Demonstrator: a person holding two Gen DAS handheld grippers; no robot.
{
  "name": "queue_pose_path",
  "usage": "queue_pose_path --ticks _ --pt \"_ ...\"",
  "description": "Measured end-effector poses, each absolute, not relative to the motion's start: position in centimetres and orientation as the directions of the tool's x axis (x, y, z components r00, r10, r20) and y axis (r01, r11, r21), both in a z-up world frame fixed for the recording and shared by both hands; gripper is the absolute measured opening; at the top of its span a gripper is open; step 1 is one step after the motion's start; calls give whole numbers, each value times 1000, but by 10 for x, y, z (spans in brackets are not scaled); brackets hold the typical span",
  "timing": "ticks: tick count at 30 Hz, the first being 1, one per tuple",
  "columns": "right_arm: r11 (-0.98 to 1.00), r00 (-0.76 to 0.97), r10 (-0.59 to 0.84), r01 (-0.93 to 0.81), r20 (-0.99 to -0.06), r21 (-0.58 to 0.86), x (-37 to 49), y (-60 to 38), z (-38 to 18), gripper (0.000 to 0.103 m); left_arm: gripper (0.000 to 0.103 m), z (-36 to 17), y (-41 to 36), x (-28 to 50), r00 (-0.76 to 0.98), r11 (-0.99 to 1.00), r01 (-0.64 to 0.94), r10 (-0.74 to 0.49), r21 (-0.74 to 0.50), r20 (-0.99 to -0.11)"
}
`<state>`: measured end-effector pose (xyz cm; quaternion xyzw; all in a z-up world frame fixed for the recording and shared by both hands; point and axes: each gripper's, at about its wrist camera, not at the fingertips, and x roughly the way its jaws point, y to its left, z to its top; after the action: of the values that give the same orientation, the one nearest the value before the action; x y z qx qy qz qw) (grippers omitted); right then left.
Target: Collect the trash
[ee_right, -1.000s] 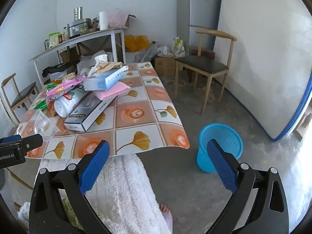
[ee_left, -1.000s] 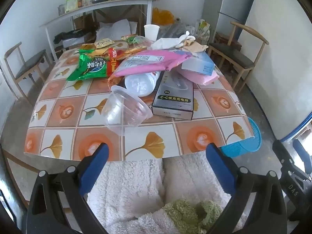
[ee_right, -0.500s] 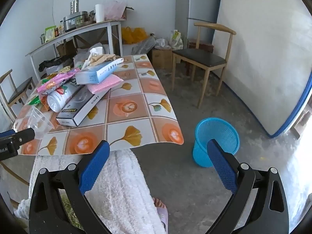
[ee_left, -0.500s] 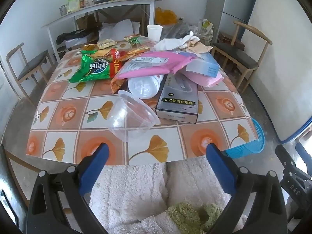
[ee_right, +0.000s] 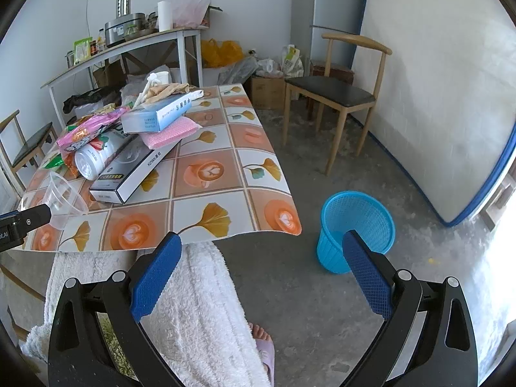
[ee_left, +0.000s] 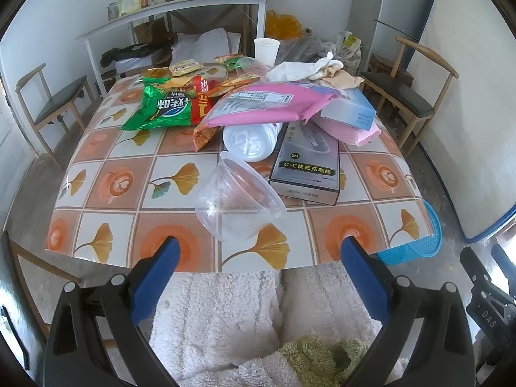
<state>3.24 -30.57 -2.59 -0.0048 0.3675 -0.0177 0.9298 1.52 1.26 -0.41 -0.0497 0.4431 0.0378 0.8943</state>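
Note:
A heap of trash covers the tiled table (ee_left: 106, 190): a clear plastic cup (ee_left: 238, 201) on its side nearest me, a black cable box (ee_left: 306, 167), a white canister (ee_left: 250, 138), a pink packet (ee_left: 267, 104), a green snack bag (ee_left: 164, 106) and a blue box (ee_left: 350, 109). My left gripper (ee_left: 256, 282) is open, held just short of the table's near edge, in line with the cup. A blue mesh bin (ee_right: 356, 229) stands on the floor right of the table. My right gripper (ee_right: 258, 279) is open above the floor, between table (ee_right: 206, 174) and bin.
A person's white fleecy legs (ee_right: 200, 309) and a foot in a slipper fill the space below both grippers. Wooden chairs (ee_right: 338, 93) stand right and left of the table. A cluttered white shelf table (ee_left: 174, 16) and a fridge line the back wall.
Both grippers have edged forward and upward; the table and trash pile look closer and lower in view. Both stay open with nothing held.

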Motion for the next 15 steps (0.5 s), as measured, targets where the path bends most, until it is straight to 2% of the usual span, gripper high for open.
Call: queue_pose_path --ticks 15 --pt "999 730 -37 29 -683 -24 33 -305 -25 95 97 -4 13 15 602 992 -113 26 -53 -798"
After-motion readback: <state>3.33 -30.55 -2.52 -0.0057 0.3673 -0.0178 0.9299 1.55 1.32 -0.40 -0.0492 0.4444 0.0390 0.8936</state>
